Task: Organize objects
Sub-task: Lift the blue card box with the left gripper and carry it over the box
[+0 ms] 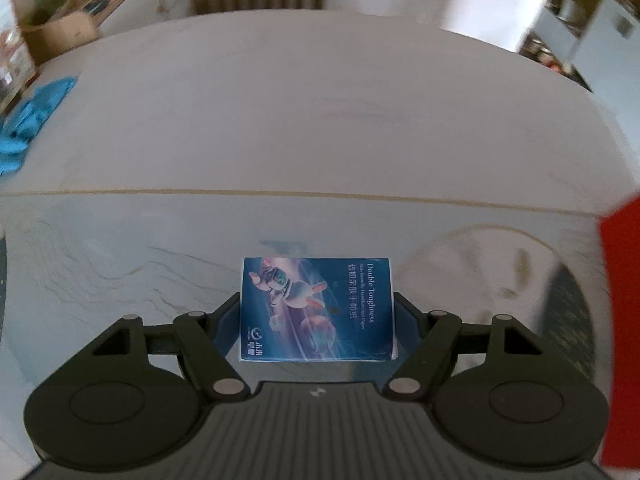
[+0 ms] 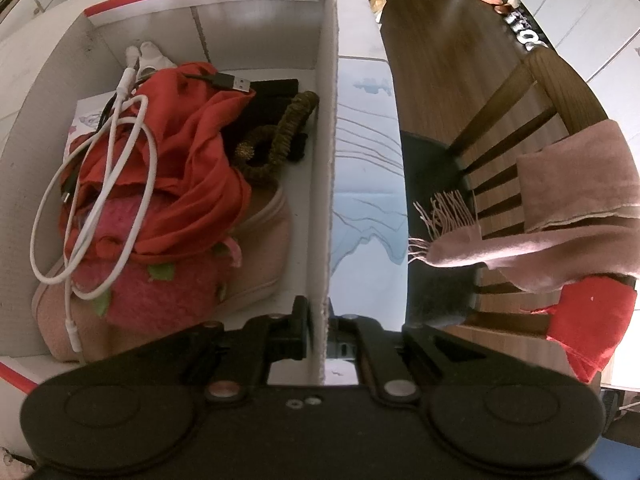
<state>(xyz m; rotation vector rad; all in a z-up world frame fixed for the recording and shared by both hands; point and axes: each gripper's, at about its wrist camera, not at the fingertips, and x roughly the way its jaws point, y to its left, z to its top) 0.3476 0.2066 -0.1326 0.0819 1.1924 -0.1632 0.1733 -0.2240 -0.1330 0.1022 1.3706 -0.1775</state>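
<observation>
Left gripper [image 1: 318, 312] jaws partly apart, clamped on both sides of blue tissue pack [image 1: 316, 308]; pack held just above pale marbled tabletop [image 1: 200, 140]. Right gripper [image 2: 318, 332] jaws nearly closed, pinching right wall of white cardboard box [image 2: 330, 160], one jaw inside, one outside. In box: red cloth [image 2: 192, 168], white cable [image 2: 100, 184] looped on top, pink strawberry plush [image 2: 160, 288], pink slipper [image 2: 264, 248], olive braided strap [image 2: 280, 136]. Blue cloth [image 1: 28, 120] at far left tabletop edge.
</observation>
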